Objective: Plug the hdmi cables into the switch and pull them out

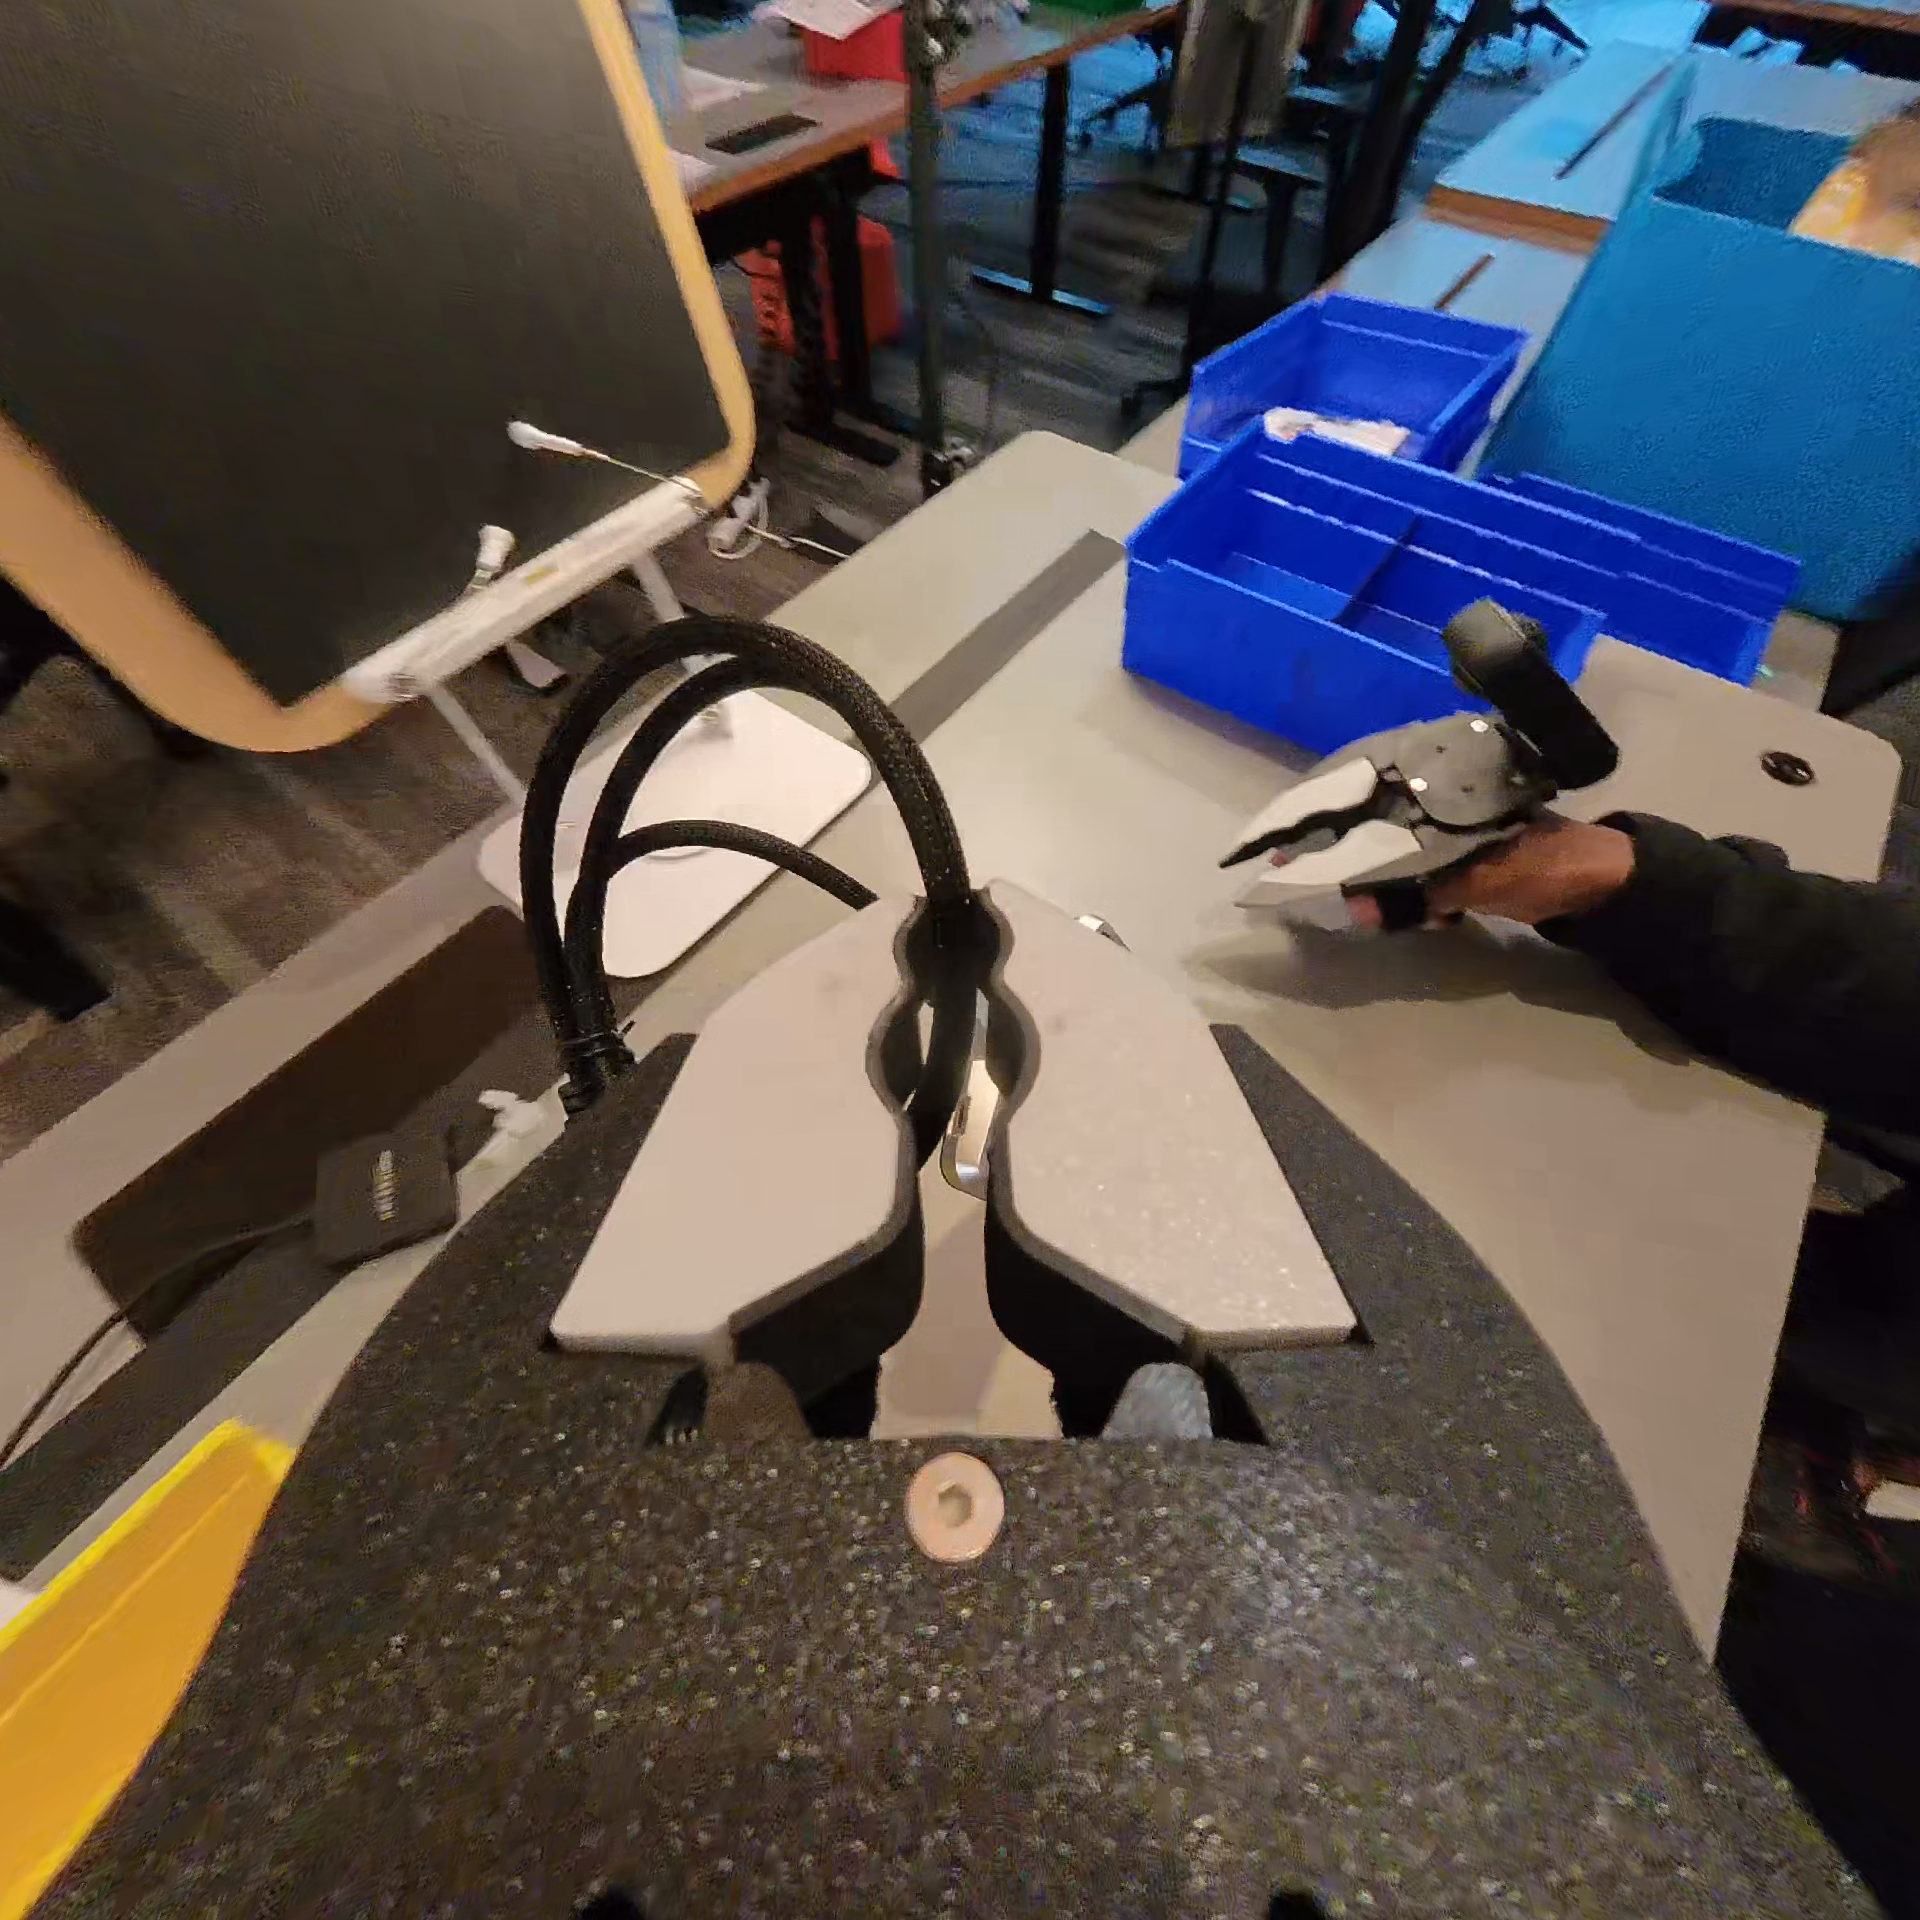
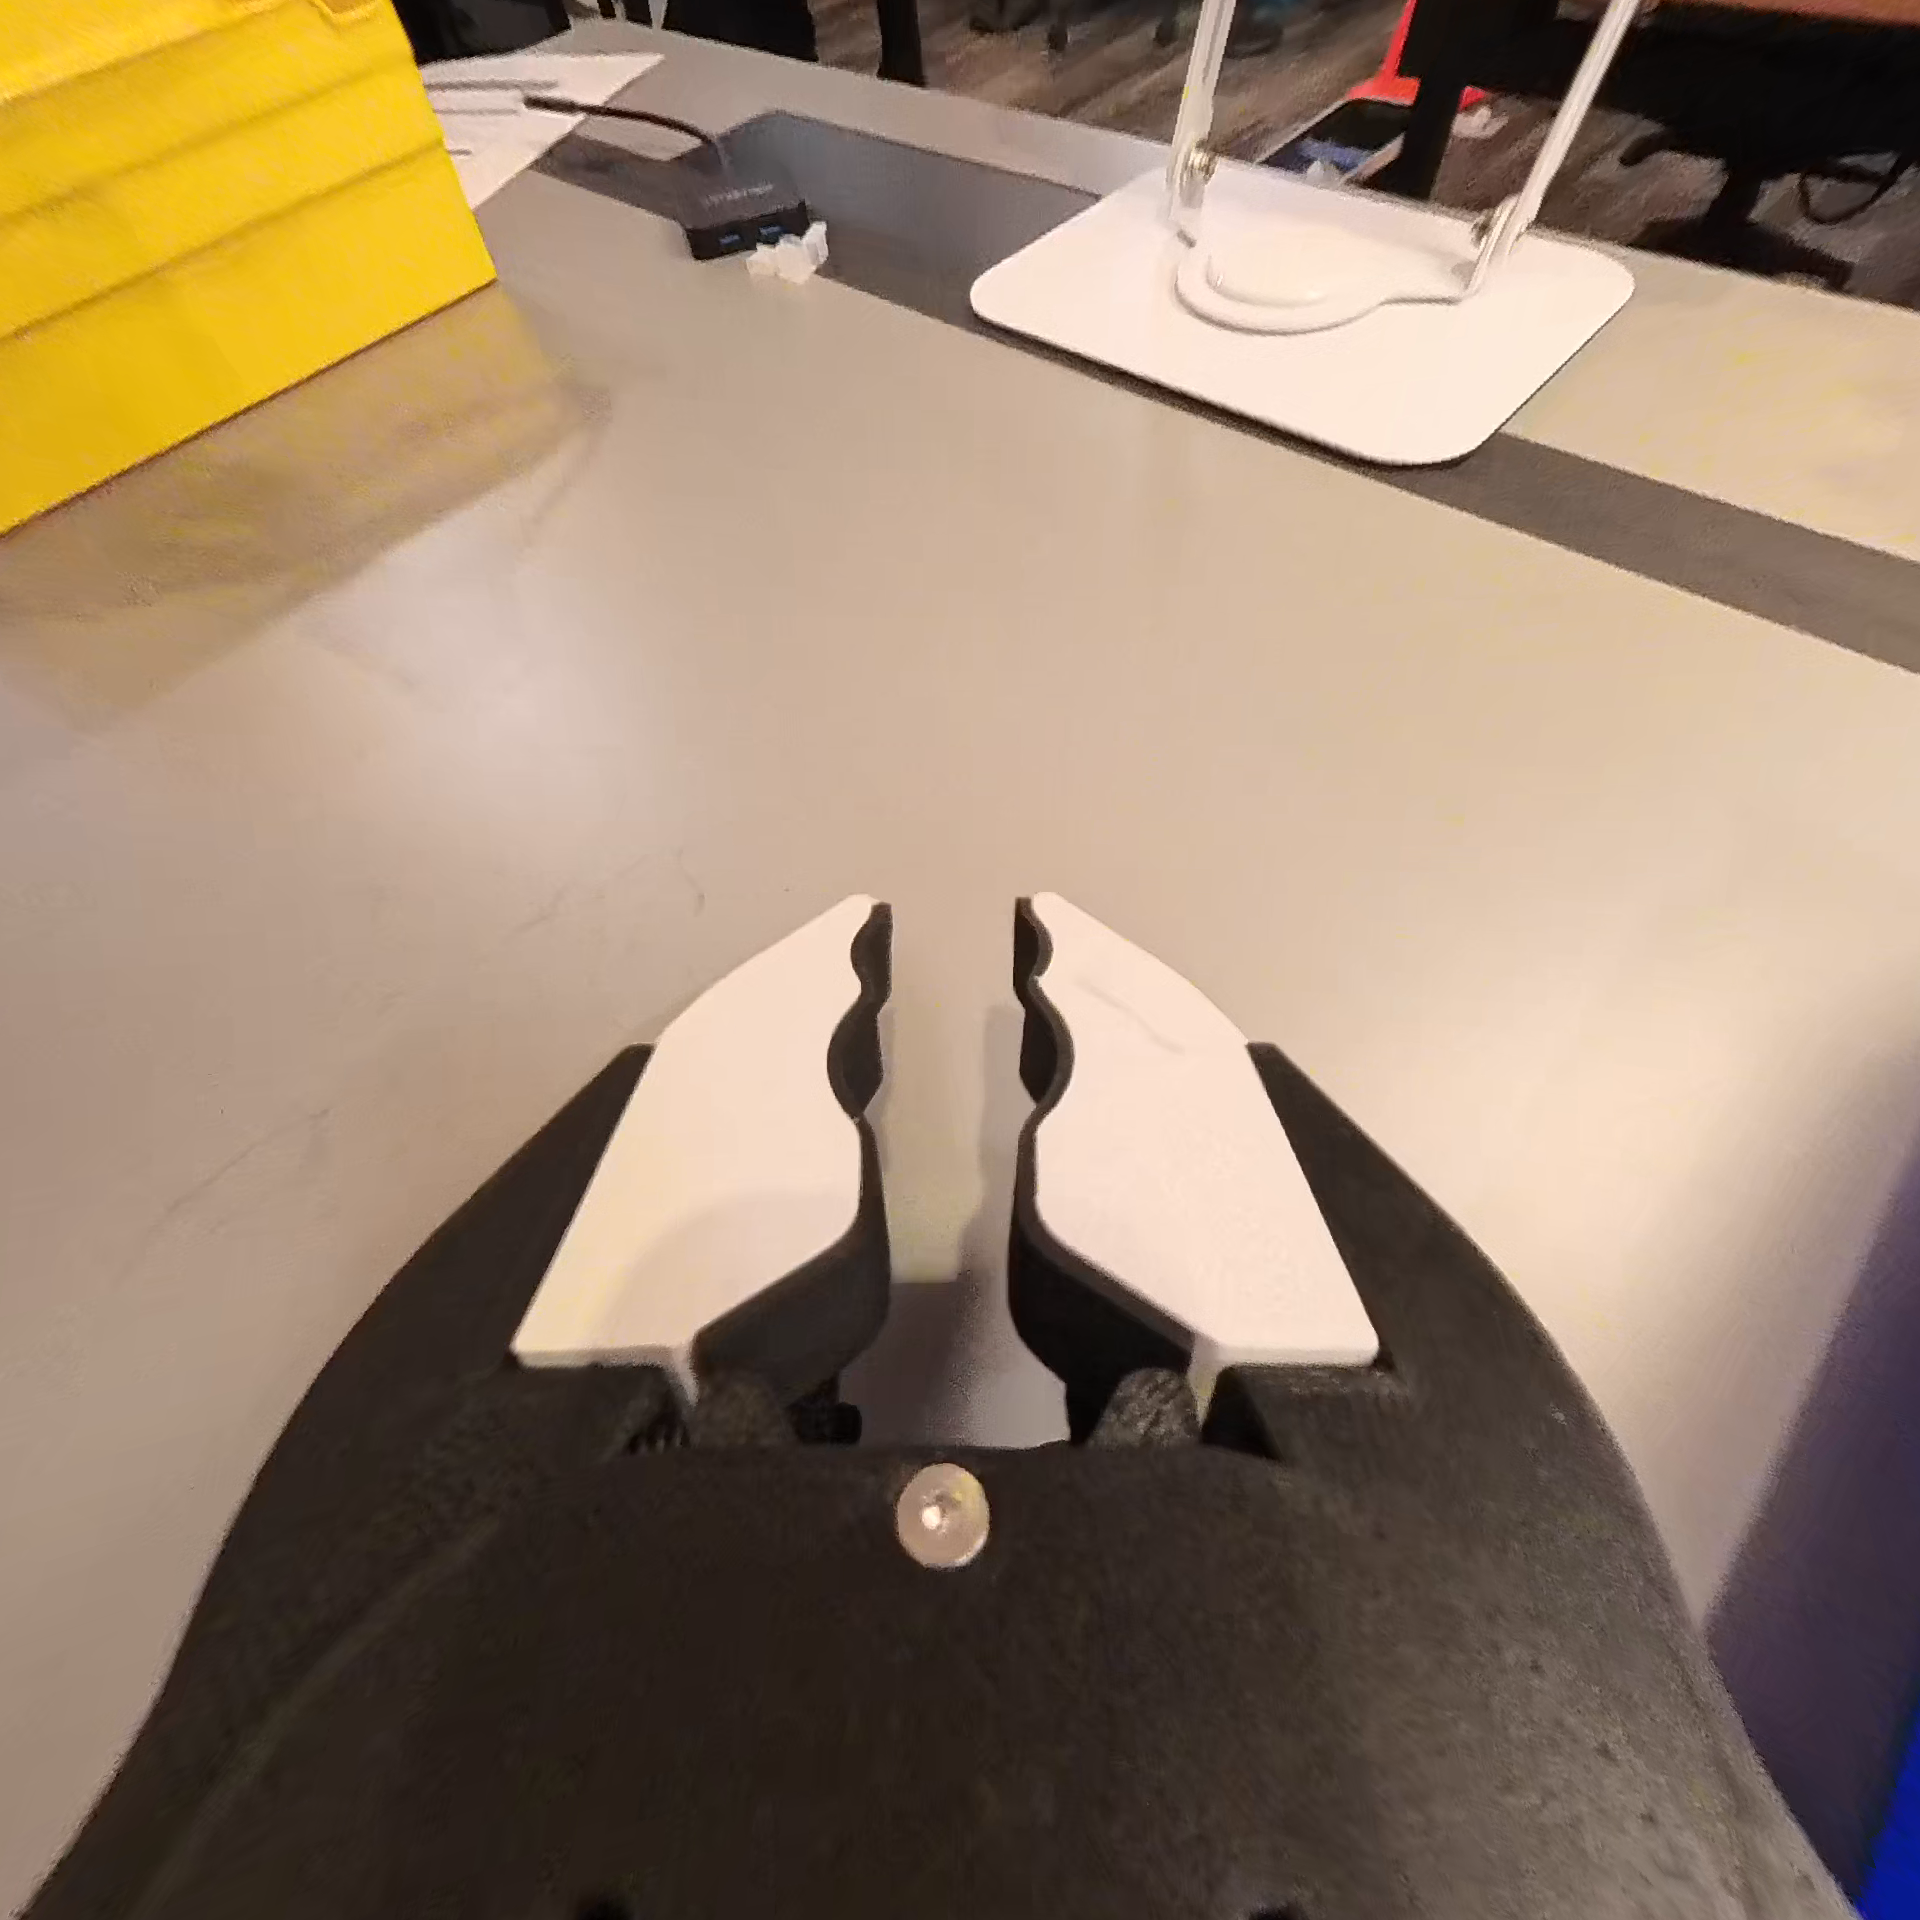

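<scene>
A black braided HDMI cable arches up off the grey table, pinched near one end between the pale fingers of the left gripper, with a silver plug showing in the gap behind the fingertips; the looped strands are gathered by a tie just left of the gripper. The small black switch lies flat on a dark strip of the table to the left, near but apart from the cable, its own thin lead running off toward the table edge, with a bit of white plastic touching its near corner. Across the table, a gloved hand rests the right gripper low on the surface, its fingers parted by a narrow gap and holding nothing. Behind it stand blue plastic bins: the nearest, divided into compartments, looks bare inside, while a rear bin holds what seems to be a small packet, too unclear to identify. A white stand base and a yellow box sit at the table's far side.
</scene>
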A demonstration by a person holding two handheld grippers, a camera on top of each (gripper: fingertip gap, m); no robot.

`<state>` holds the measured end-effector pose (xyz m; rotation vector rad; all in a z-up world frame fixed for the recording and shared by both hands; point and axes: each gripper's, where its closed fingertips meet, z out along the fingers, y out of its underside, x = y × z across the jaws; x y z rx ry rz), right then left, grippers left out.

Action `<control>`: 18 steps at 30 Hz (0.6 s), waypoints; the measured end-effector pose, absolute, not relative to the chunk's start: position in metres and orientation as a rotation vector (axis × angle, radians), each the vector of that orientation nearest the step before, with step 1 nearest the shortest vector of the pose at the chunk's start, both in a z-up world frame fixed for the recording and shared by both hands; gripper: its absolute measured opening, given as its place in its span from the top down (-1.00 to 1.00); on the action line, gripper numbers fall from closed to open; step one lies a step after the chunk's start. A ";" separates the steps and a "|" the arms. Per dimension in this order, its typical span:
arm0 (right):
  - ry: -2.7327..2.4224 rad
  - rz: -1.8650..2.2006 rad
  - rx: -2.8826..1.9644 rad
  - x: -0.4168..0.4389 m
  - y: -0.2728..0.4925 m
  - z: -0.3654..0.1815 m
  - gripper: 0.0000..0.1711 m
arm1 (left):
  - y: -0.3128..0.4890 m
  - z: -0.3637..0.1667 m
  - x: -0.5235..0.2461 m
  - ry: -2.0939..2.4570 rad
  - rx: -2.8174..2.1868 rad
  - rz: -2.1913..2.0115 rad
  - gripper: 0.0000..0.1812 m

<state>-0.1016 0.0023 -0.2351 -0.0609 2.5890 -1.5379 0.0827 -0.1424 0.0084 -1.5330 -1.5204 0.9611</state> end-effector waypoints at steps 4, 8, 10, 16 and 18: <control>2.492 -1.675 -0.060 -0.104 0.002 -0.216 0.71 | -0.085 -0.052 0.039 -1.437 -1.666 0.753 0.92; 2.363 -1.818 -0.117 -0.099 0.005 -0.191 0.72 | -0.040 -0.112 0.005 -1.377 -1.712 0.540 0.92; 2.294 -1.859 -0.189 -0.091 0.008 -0.182 0.74 | -0.024 -0.138 -0.010 -1.367 -1.713 0.464 0.92; 2.350 -1.756 -0.326 -0.075 0.008 -0.198 0.74 | 0.012 -0.182 -0.043 -1.288 -1.689 0.347 0.92; 2.384 -1.711 -0.318 -0.076 0.006 -0.207 0.74 | 0.009 -0.187 -0.050 -1.310 -1.672 0.394 0.79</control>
